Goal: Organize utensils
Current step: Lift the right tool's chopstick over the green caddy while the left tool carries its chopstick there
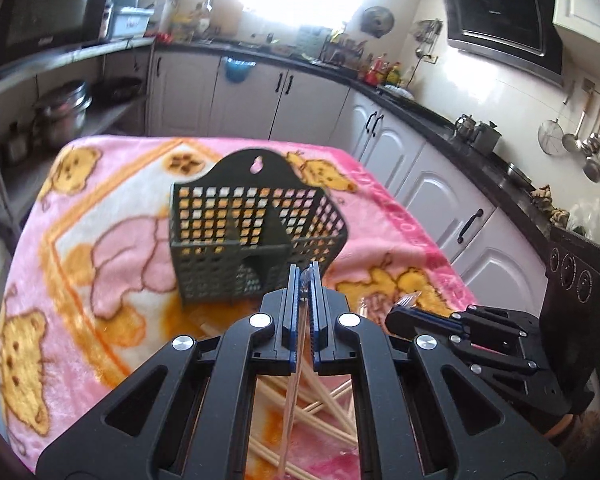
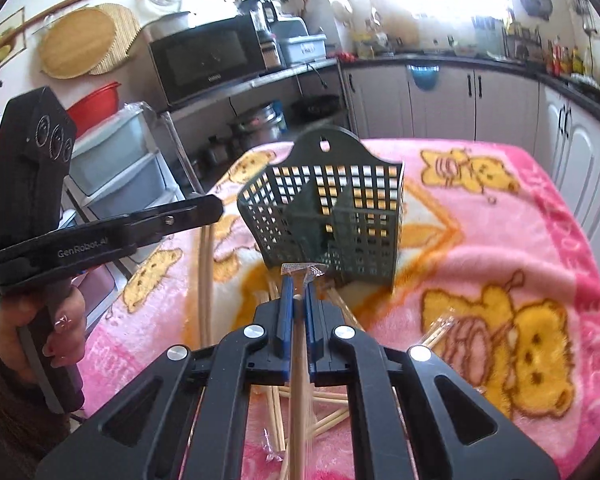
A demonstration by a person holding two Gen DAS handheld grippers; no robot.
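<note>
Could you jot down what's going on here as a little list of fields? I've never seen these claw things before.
place: kitchen, table under a pink bear blanket
left claw: shut on wrapped chopsticks
right claw: shut on a second wrapped pair
holder: dark green mesh basket, upright, empty as far as visible
loose chopsticks: scattered on the blanket below the claws
who: a person's hand grips the left tool

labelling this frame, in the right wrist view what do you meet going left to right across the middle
hand holding the left gripper → green utensil basket → yellow bears on the pink blanket → white cabinet doors
</note>
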